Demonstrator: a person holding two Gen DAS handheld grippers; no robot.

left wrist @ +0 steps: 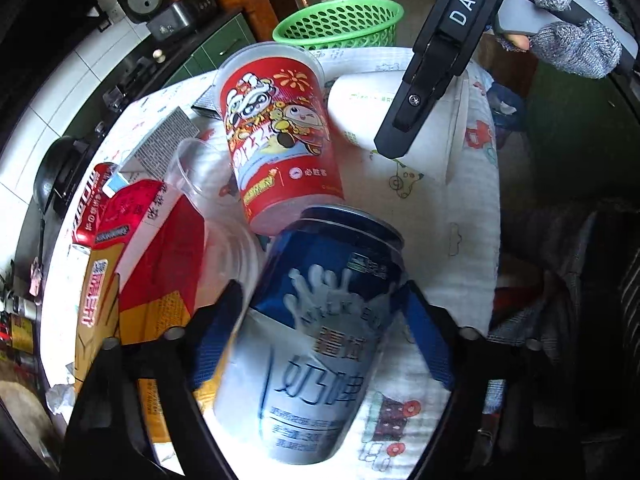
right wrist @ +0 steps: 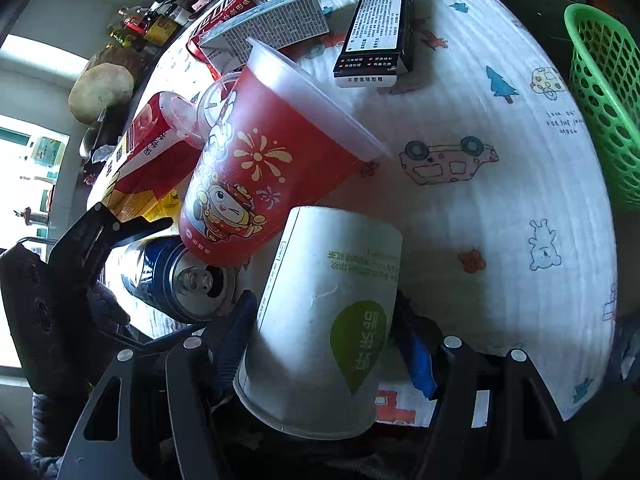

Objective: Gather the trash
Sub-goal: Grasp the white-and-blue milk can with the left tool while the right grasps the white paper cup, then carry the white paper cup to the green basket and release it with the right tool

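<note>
Left gripper [left wrist: 320, 328]: jaws straddled the blue can [left wrist: 316, 344] lying on the tabletop [right wrist: 460, 208]; pad contact could not be told. Right gripper [right wrist: 324, 344]: jaws clamped on the white paper cup [right wrist: 328, 320], beside the red cup [right wrist: 264, 168]. Green basket [left wrist: 340, 24] stood at the far edge.

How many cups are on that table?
3: a red cup lying on the blue can, a white paper cup in the right gripper, and a clear cup beside the red carton. Others may be hidden.
</note>
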